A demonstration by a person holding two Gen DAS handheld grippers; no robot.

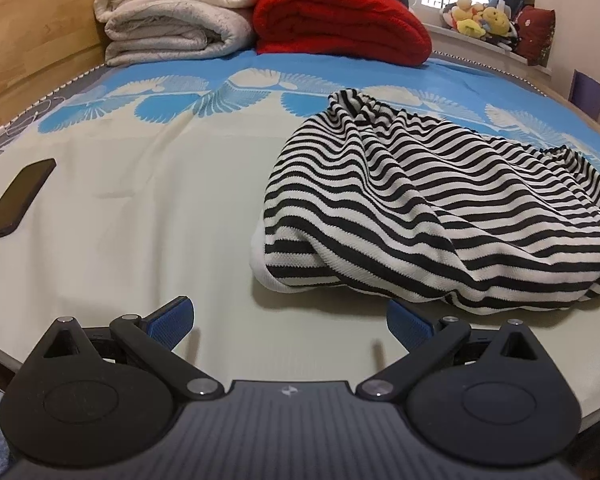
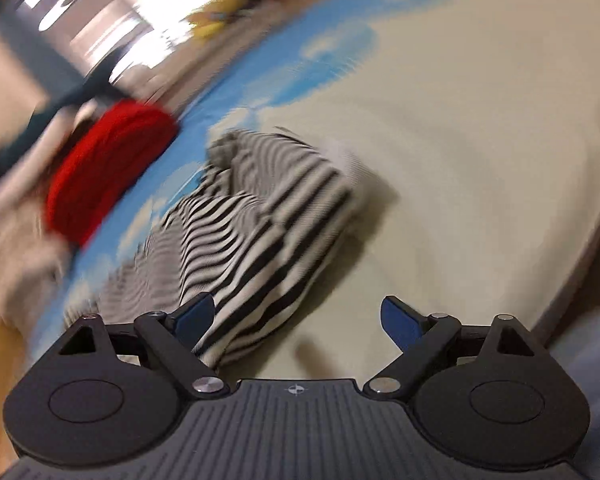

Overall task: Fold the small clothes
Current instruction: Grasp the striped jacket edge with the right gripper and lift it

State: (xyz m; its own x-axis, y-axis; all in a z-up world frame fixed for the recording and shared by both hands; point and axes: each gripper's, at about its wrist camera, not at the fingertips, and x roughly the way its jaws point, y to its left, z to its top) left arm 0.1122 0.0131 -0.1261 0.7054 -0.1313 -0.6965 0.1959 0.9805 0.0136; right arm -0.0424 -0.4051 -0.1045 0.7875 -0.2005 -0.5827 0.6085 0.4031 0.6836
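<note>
A black-and-white striped garment [image 1: 432,208] lies crumpled on the bed's cream and blue sheet [image 1: 160,208], right of centre. My left gripper [image 1: 290,324] is open and empty, low over the sheet, a little in front of and left of the garment's near edge. In the right wrist view the picture is blurred and tilted. My right gripper [image 2: 298,322] is open and empty, with its left finger [image 2: 194,316] over the near end of the striped garment [image 2: 244,232].
A black phone [image 1: 18,198] on a white cable lies on the sheet at the left. Folded white blankets [image 1: 176,12] and a red blanket [image 1: 340,20] are stacked at the far side of the bed. Soft toys [image 1: 484,18] sit on the windowsill.
</note>
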